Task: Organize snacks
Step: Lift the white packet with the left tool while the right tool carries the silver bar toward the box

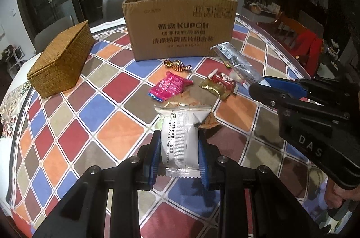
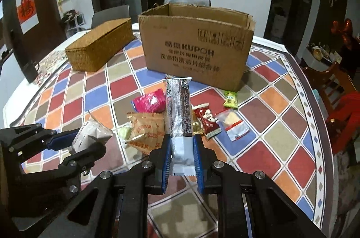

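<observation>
White packet (image 1: 180,139) pinched, left hand-held gripper (image 1: 180,148); right hand-held gripper (image 2: 181,148) pinches dark bar (image 2: 178,107), print illegible.

My table (image 2: 281,121) wears a cloth of red, blue, orange and tan diamonds. At the far side stands an open cardboard box (image 2: 193,56), with a woven basket (image 2: 101,47) to its left, lid shut. Nearer me lie loose snacks: a pink packet (image 2: 149,102), orange packets (image 2: 146,127), a red and gold packet (image 2: 208,121), a small clear bag (image 2: 234,123), a green sweet (image 2: 230,99) (close to the box's right corner) and a gold-wrapped candy (image 1: 177,66).
</observation>
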`<action>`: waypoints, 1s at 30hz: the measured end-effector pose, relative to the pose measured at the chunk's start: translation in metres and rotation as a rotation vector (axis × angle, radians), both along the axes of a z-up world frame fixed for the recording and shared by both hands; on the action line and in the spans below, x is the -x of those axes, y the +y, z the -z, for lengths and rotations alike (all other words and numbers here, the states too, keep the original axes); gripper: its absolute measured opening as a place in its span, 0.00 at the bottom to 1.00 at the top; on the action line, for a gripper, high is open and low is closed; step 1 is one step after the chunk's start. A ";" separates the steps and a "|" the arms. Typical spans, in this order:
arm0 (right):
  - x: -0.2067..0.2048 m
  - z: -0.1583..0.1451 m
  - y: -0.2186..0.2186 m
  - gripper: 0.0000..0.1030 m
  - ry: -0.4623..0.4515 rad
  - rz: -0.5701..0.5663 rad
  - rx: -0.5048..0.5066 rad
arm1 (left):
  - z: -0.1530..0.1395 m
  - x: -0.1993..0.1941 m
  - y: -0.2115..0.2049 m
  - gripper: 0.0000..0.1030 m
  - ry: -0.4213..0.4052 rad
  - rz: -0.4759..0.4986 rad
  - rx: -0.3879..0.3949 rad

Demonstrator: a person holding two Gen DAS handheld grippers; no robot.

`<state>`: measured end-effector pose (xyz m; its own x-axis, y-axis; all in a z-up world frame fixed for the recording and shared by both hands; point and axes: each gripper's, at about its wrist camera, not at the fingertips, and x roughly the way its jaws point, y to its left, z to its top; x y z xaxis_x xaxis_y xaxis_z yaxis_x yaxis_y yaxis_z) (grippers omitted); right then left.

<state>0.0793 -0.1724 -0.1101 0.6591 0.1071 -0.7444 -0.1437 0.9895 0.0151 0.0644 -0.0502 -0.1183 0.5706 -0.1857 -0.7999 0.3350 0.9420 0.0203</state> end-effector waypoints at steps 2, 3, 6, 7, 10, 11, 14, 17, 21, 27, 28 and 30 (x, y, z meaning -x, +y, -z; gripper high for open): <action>0.001 -0.006 0.000 0.20 -0.013 0.005 -0.001 | -0.004 0.000 0.001 0.29 -0.010 -0.006 -0.001; 0.002 -0.007 0.001 0.20 -0.017 0.007 -0.001 | -0.006 -0.001 0.001 0.29 -0.016 -0.009 0.000; 0.001 -0.014 0.001 0.20 -0.031 0.012 -0.002 | -0.014 -0.003 0.003 0.29 -0.036 -0.017 0.002; 0.001 -0.015 0.001 0.20 -0.035 0.014 -0.002 | -0.016 -0.004 0.003 0.29 -0.042 -0.019 0.003; -0.001 -0.021 0.001 0.20 -0.052 0.021 -0.006 | -0.023 -0.008 0.003 0.29 -0.059 -0.026 0.006; -0.001 -0.023 0.001 0.20 -0.056 0.022 -0.008 | -0.026 -0.010 0.004 0.29 -0.063 -0.030 0.010; -0.002 -0.028 0.001 0.20 -0.072 0.027 -0.009 | -0.031 -0.016 0.004 0.29 -0.082 -0.038 0.011; -0.004 -0.035 0.001 0.20 -0.090 0.036 -0.012 | -0.038 -0.022 0.004 0.29 -0.101 -0.043 0.014; -0.005 -0.042 0.000 0.20 -0.111 0.047 -0.010 | -0.045 -0.030 0.004 0.29 -0.127 -0.048 0.015; -0.012 -0.051 0.001 0.20 -0.133 0.062 -0.015 | -0.052 -0.042 0.003 0.29 -0.155 -0.054 0.020; -0.013 -0.052 0.001 0.20 -0.135 0.064 -0.014 | -0.054 -0.045 0.003 0.29 -0.159 -0.055 0.020; -0.015 -0.054 0.001 0.20 -0.142 0.067 -0.015 | -0.056 -0.049 0.003 0.29 -0.169 -0.058 0.021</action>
